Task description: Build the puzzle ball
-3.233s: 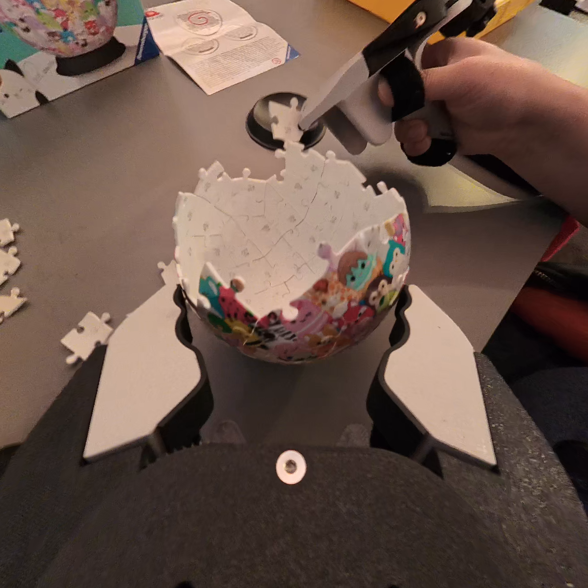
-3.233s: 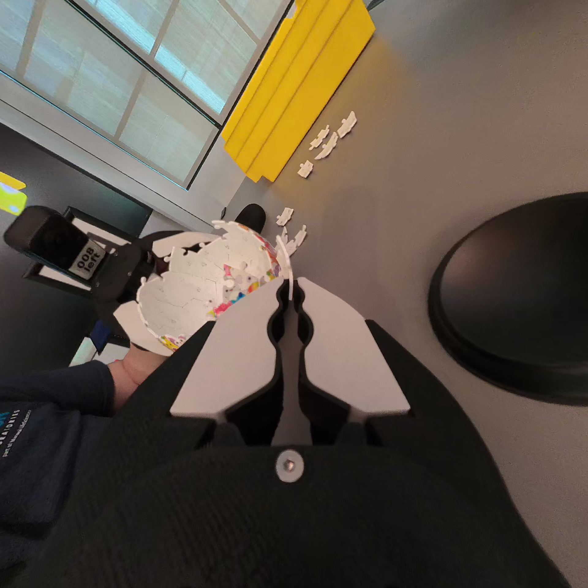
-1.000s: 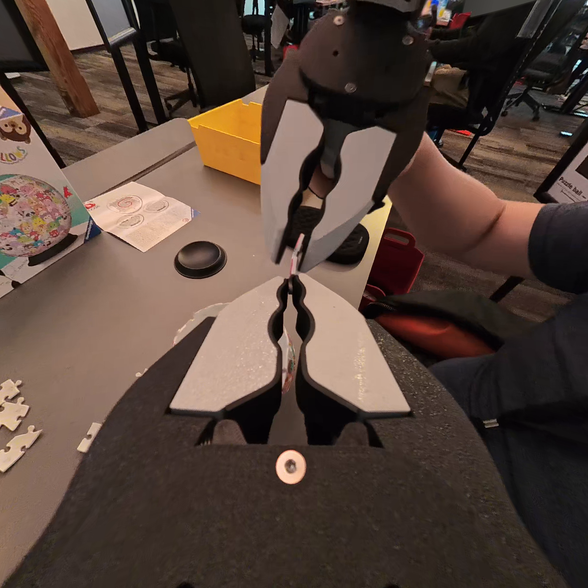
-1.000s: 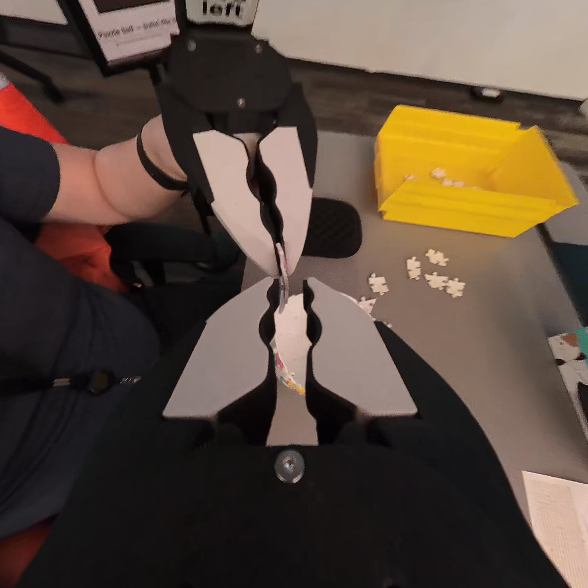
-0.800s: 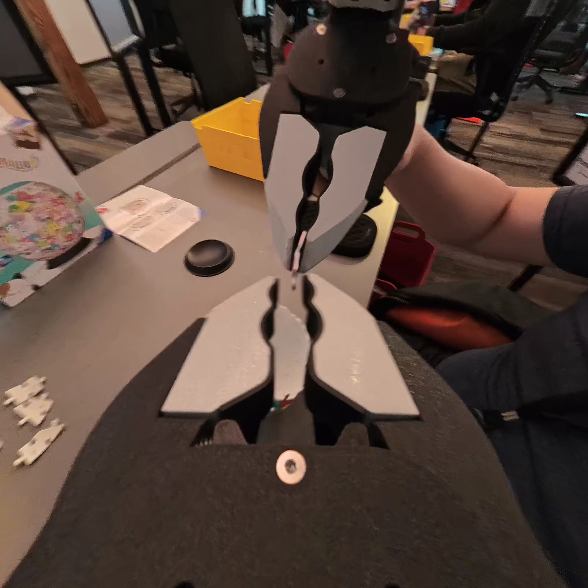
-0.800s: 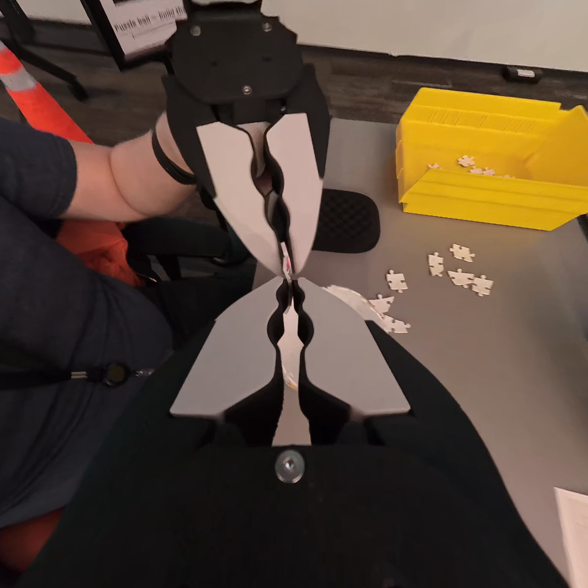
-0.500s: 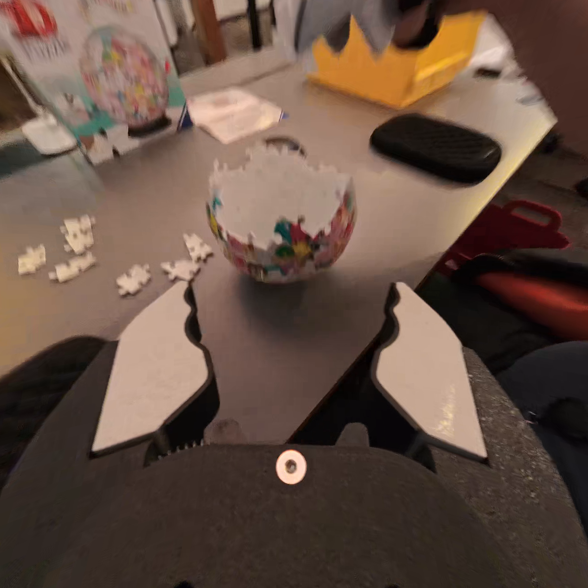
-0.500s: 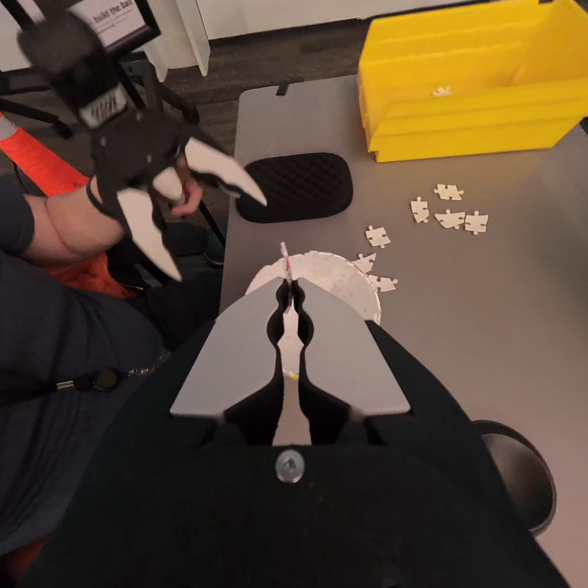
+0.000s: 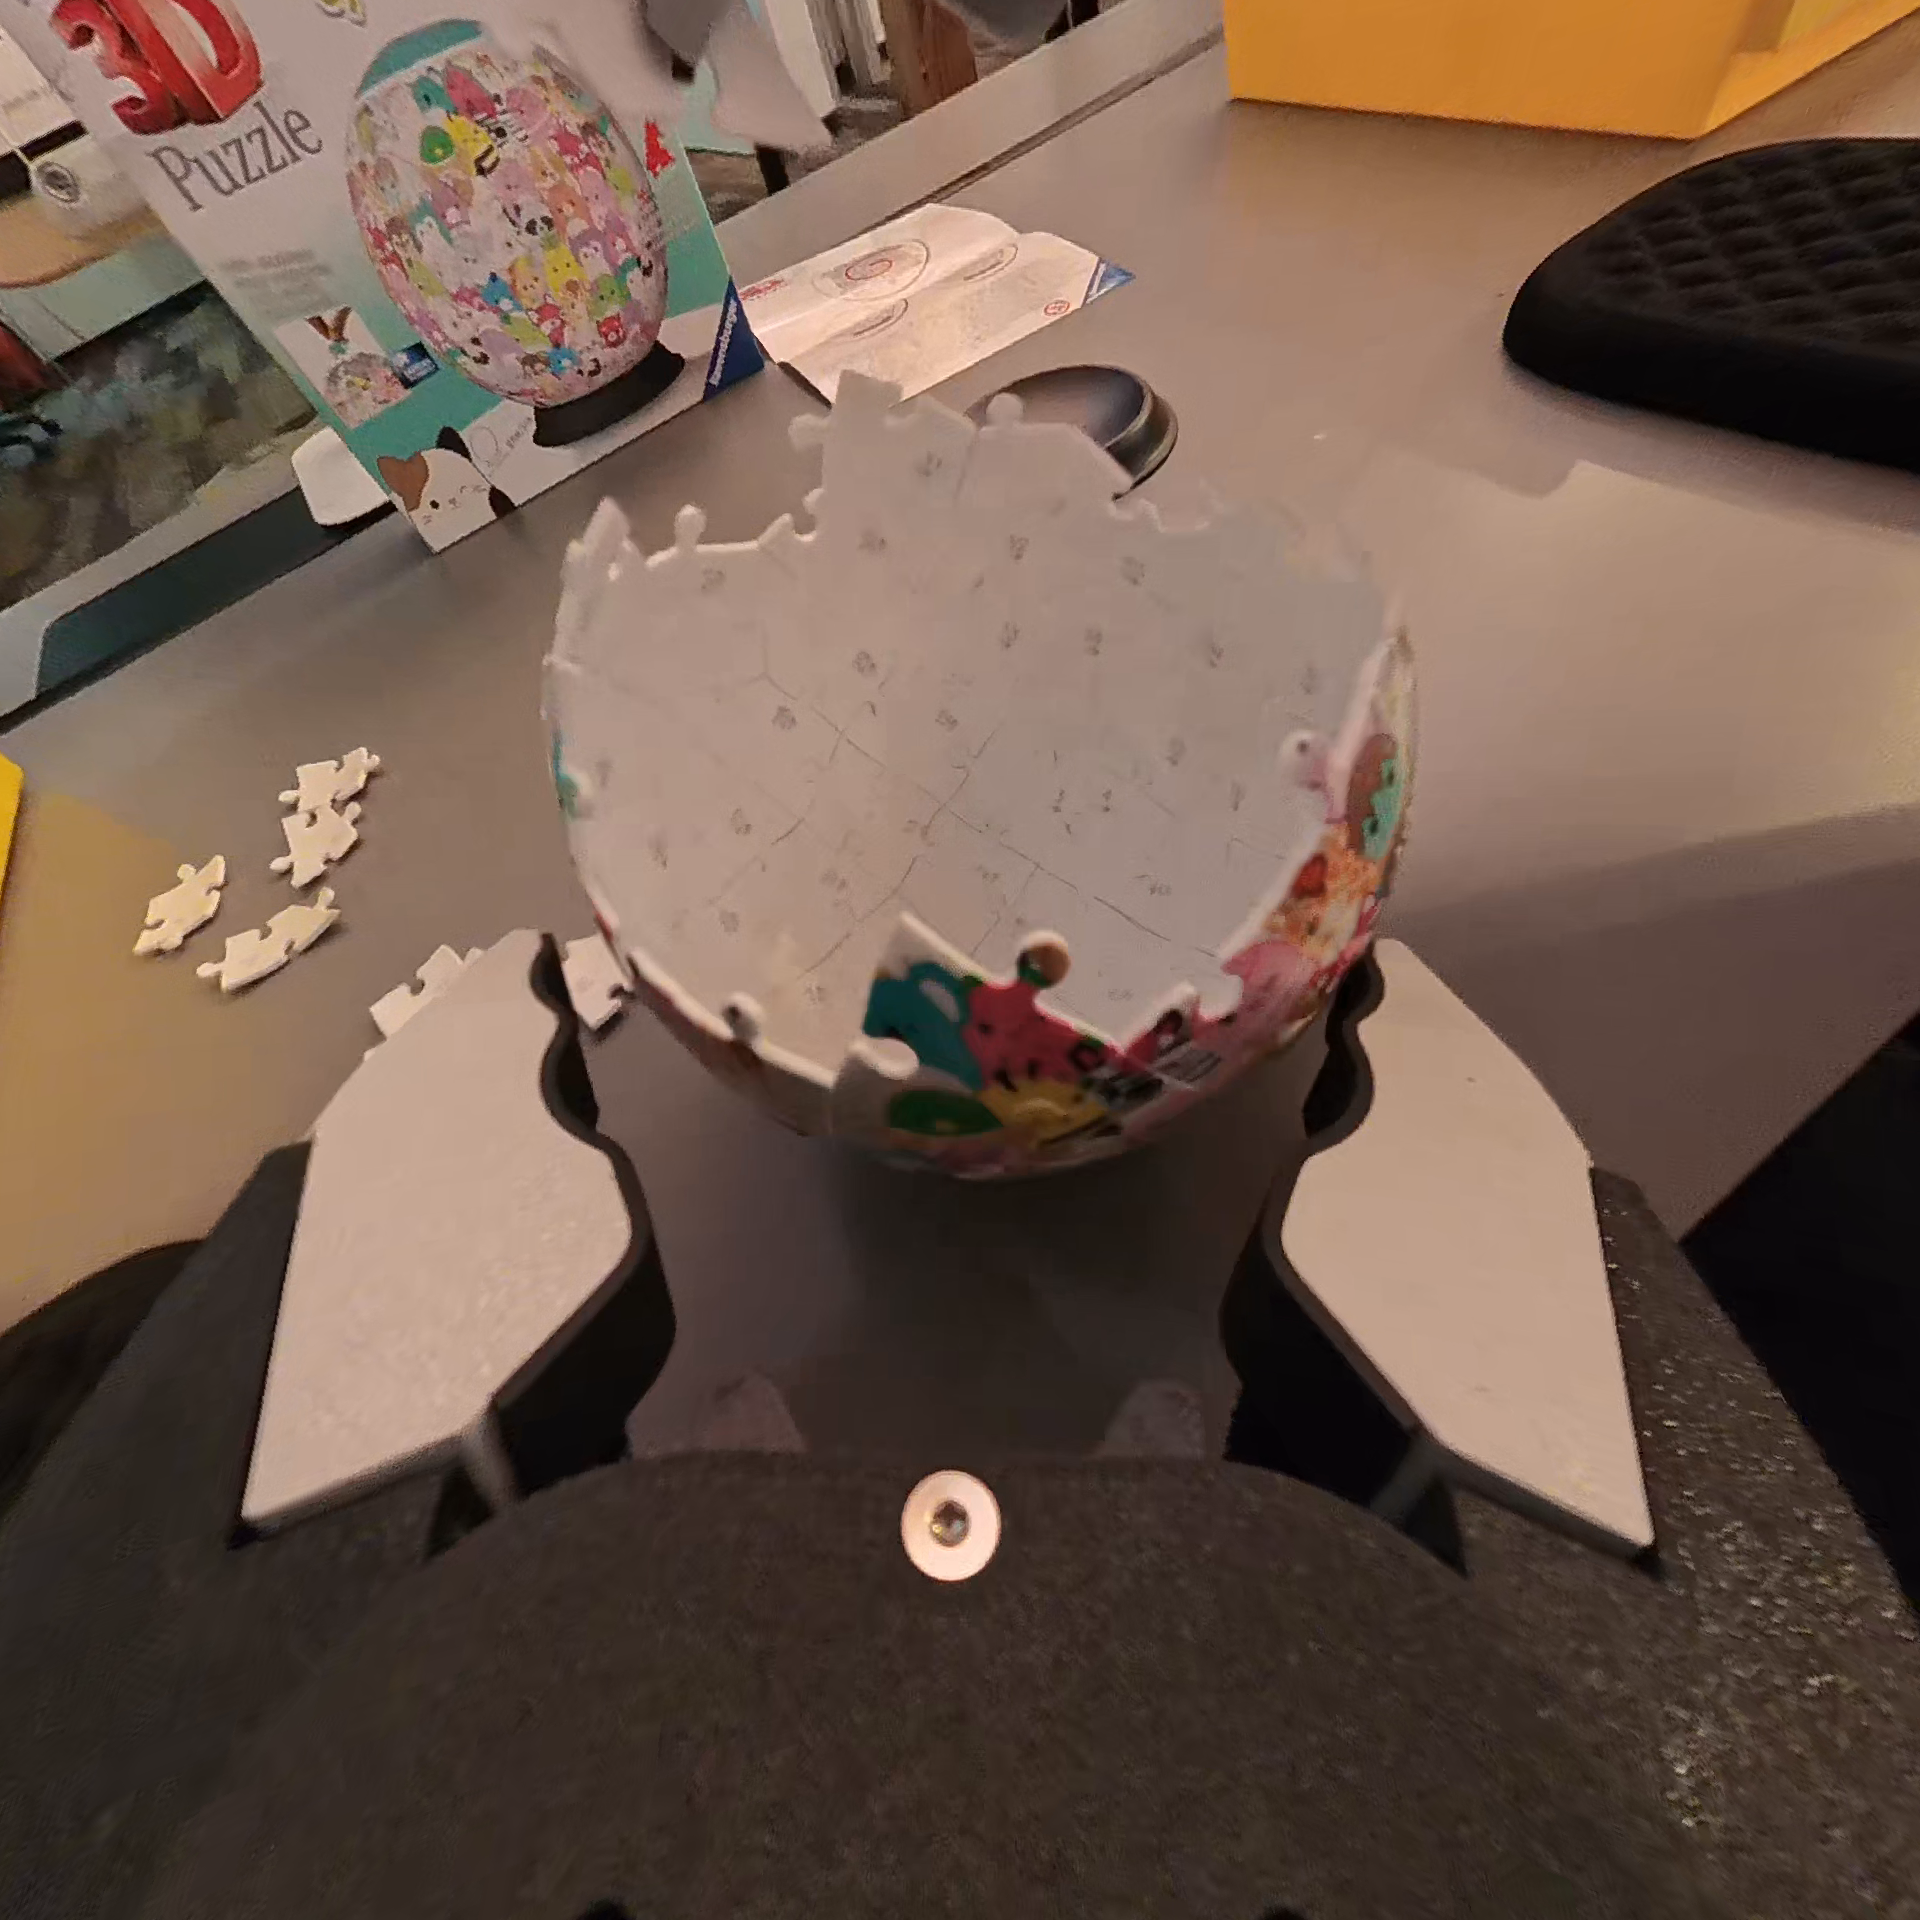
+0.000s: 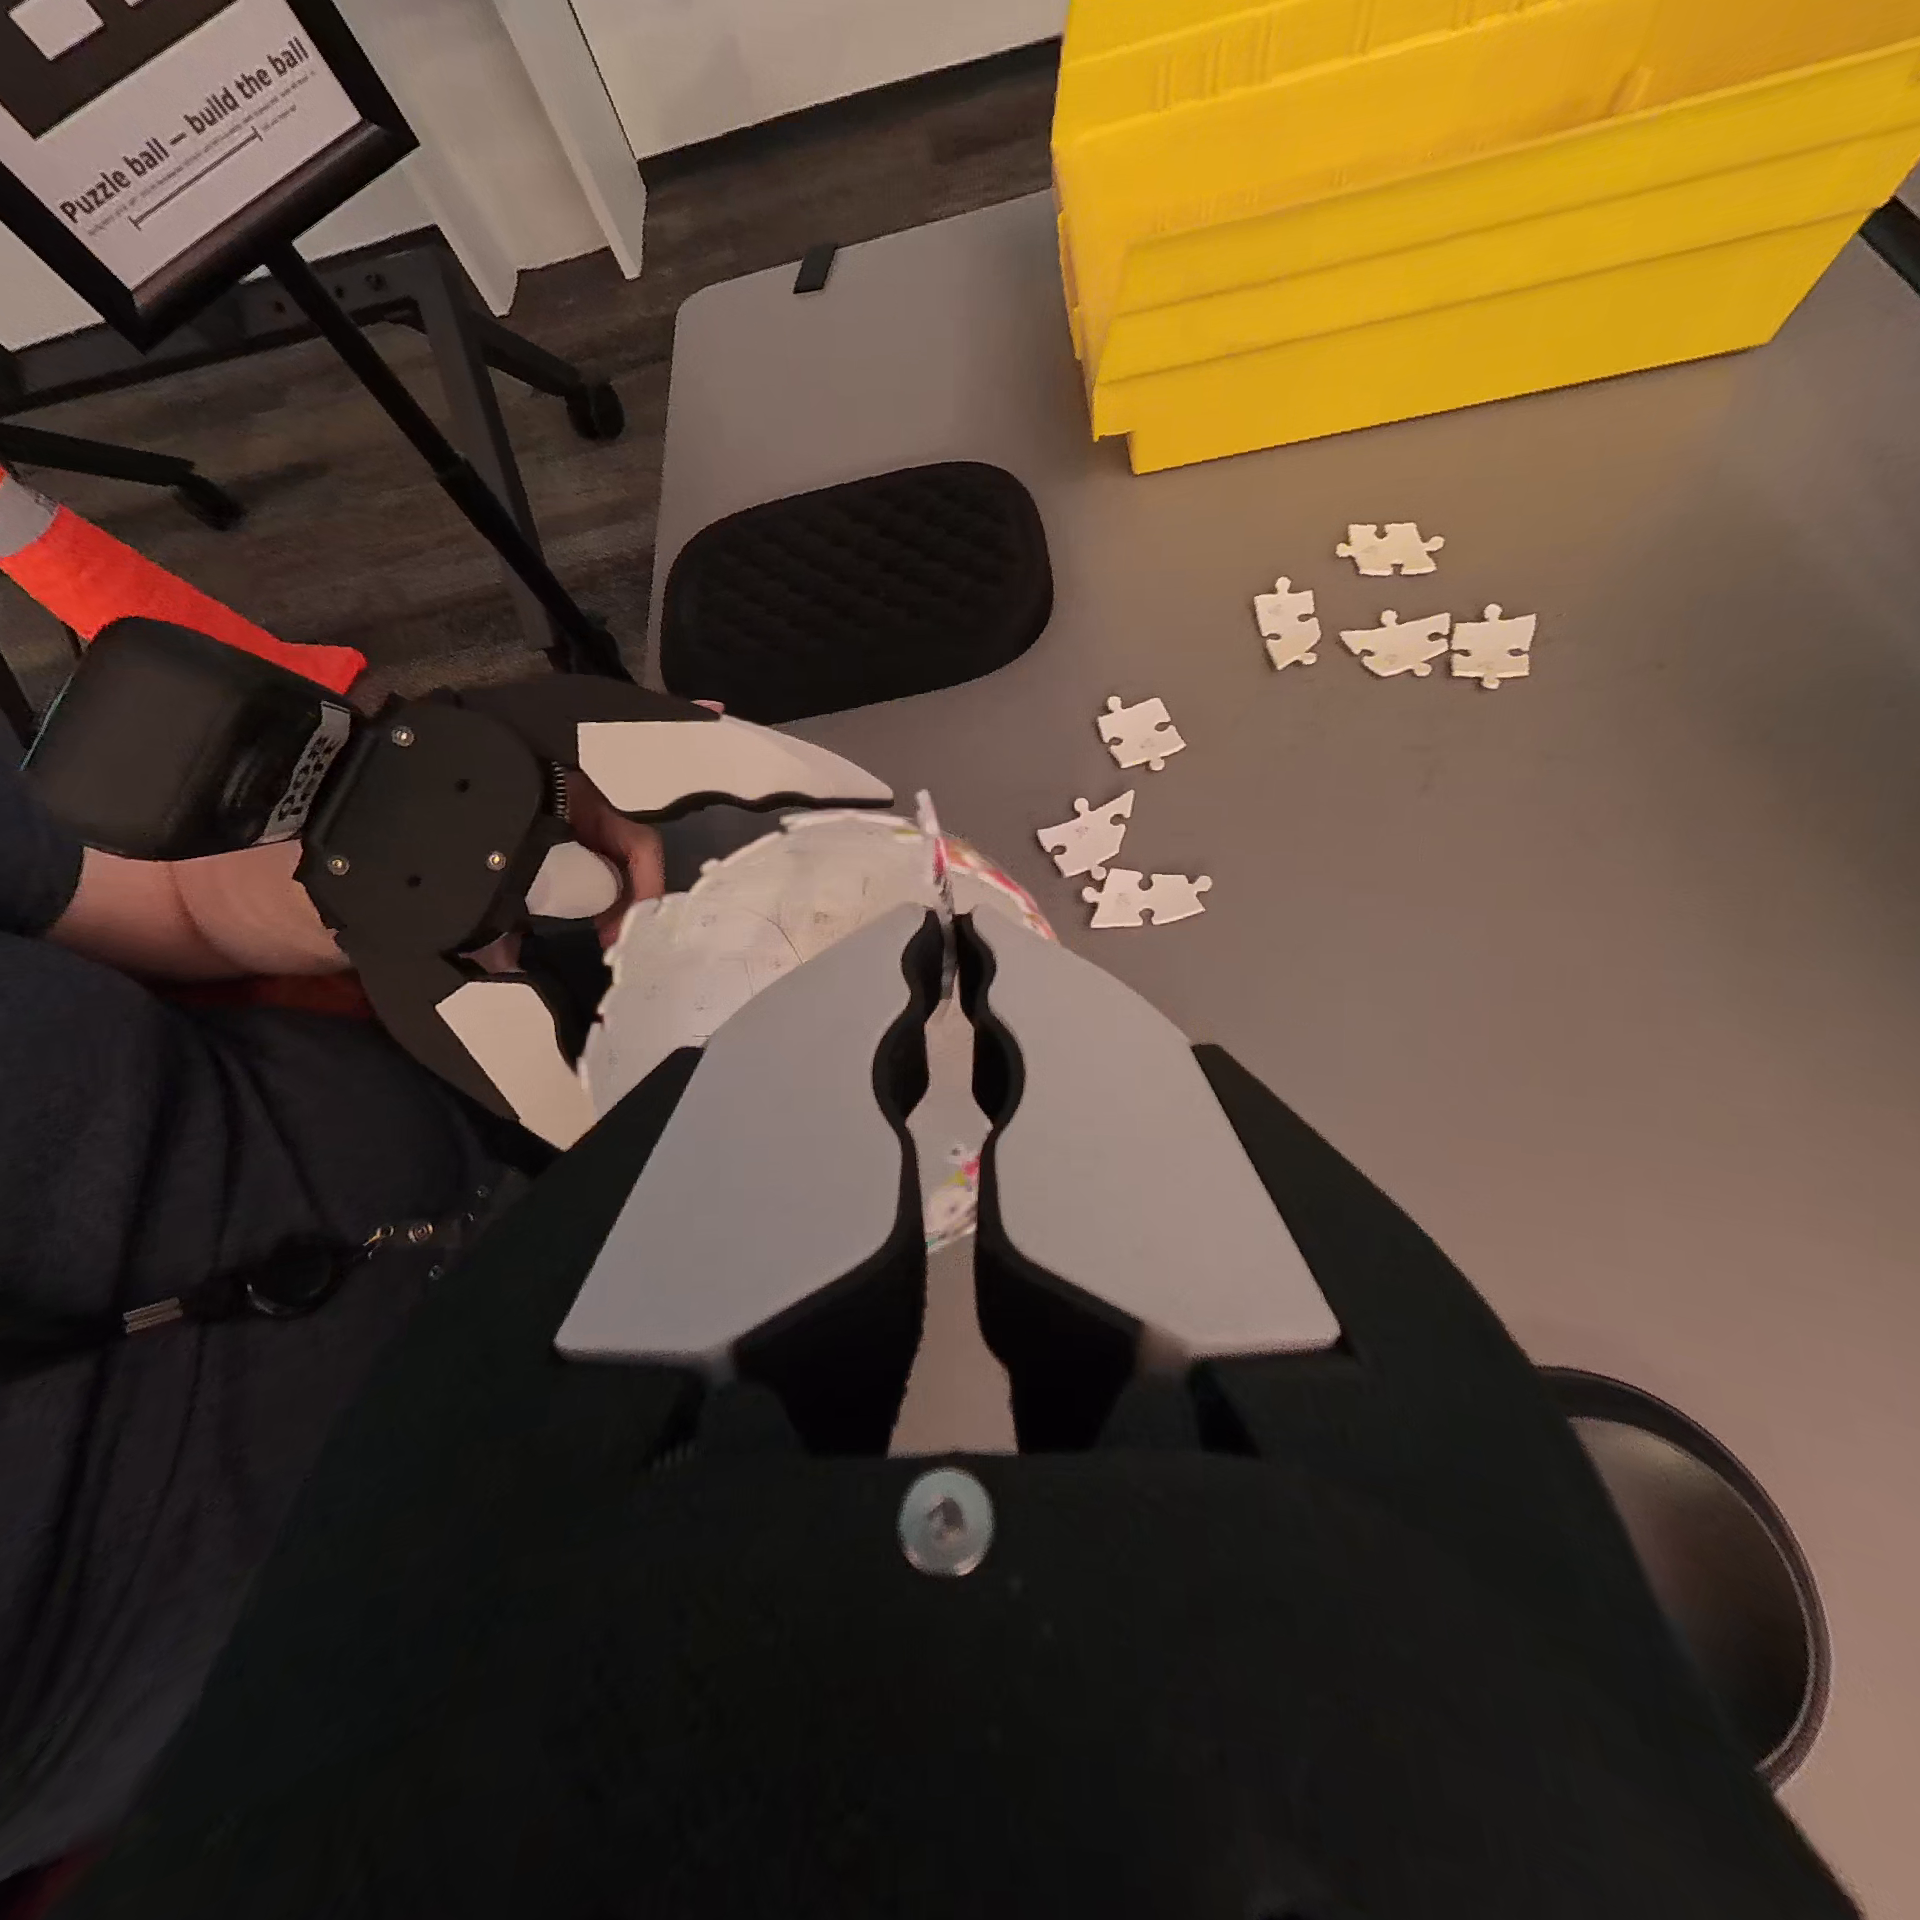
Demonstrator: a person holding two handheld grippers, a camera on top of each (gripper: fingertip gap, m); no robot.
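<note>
Currently, step in hand: a single puzzle piece (image 10: 940,862) is to be fitted into the jagged rim of the half-built puzzle ball (image 9: 977,790), judged from how things lie.
Ball: an open bowl, white inside and brightly printed outside, is seen resting on the grey table (image 9: 1558,727) near its front edge, opening upward.
Right gripper (image 10: 951,925): its jaws are pressed together on the piece, which is held upright at the very tips, just above the ball's rim.
Left gripper (image 9: 951,997): its jaws are spread wide apart, one tip on each side of the ball's lower half; contact cannot be told, and nothing is gripped.
Advice, bracing: the shell should be steadied first by a gentle closing of the left jaws, since a light hollow shell is likely to roll or flex.
Advice, seating: tab and socket should be matched before pressure is applied, and the piece should be pushed along the shell's curve.
Risk: neighbouring rim pieces could be popped loose by hard squeezing.
Nearby: loose pieces (image 10: 1392,623) lie white side up beside a yellow bin (image 10: 1455,239); the puzzle box (image 9: 447,239) and a black stand (image 9: 1101,416) are behind the ball.
</note>
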